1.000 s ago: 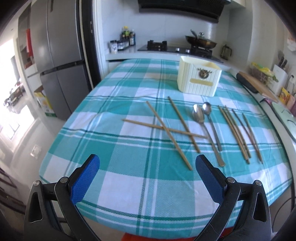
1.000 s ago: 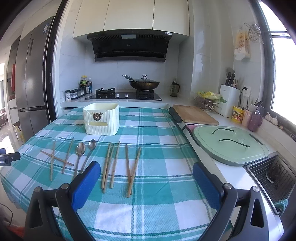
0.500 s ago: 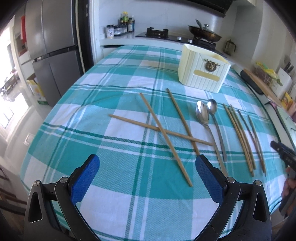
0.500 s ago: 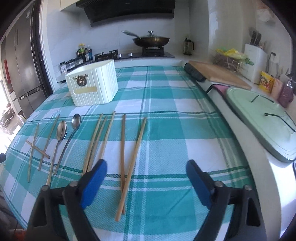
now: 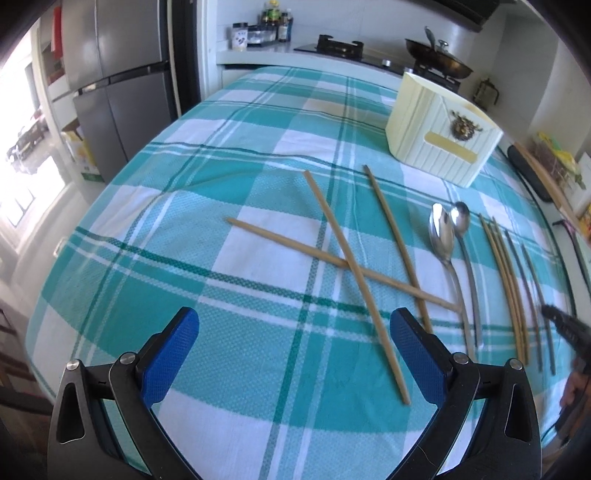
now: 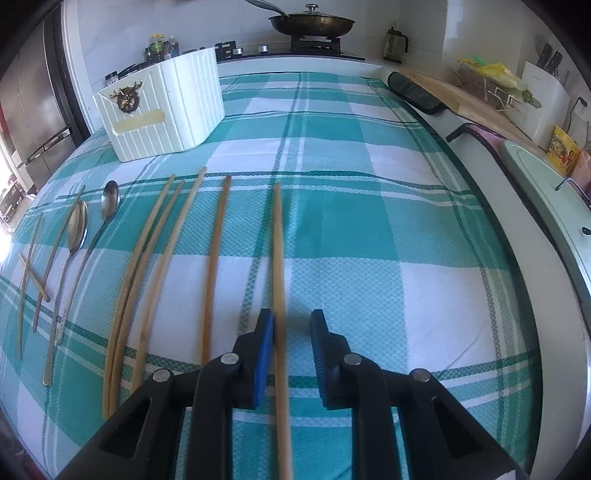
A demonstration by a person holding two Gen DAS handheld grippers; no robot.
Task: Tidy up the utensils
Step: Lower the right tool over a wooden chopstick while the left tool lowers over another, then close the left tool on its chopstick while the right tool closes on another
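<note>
Several wooden chopsticks and two metal spoons [image 5: 443, 236] lie on the teal plaid tablecloth [image 5: 258, 350]. A cream ribbed utensil holder [image 5: 439, 129] stands behind them; it also shows in the right wrist view [image 6: 162, 107]. My left gripper [image 5: 291, 354] is wide open and empty, low over three crossed chopsticks [image 5: 354, 273]. My right gripper [image 6: 291, 343] is low over the cloth, its jaws narrowed around the rightmost chopstick [image 6: 279, 258], which lies against the left pad [image 6: 264, 350] with a gap to the right pad. Other chopsticks [image 6: 147, 266] and the spoons [image 6: 77, 229] lie to its left.
A stove with a lidded pan [image 6: 312, 22] is at the back. A cutting board [image 6: 461, 96] and a pale green lid [image 6: 546, 192] sit on the counter to the right. A fridge [image 5: 110, 74] stands left of the table. The right gripper's tip [image 5: 561, 325] shows at the left view's right edge.
Both grippers moved forward and down toward the table. The right gripper's jaws narrowed from wide open to close around the rightmost chopstick. The left gripper stayed open.
</note>
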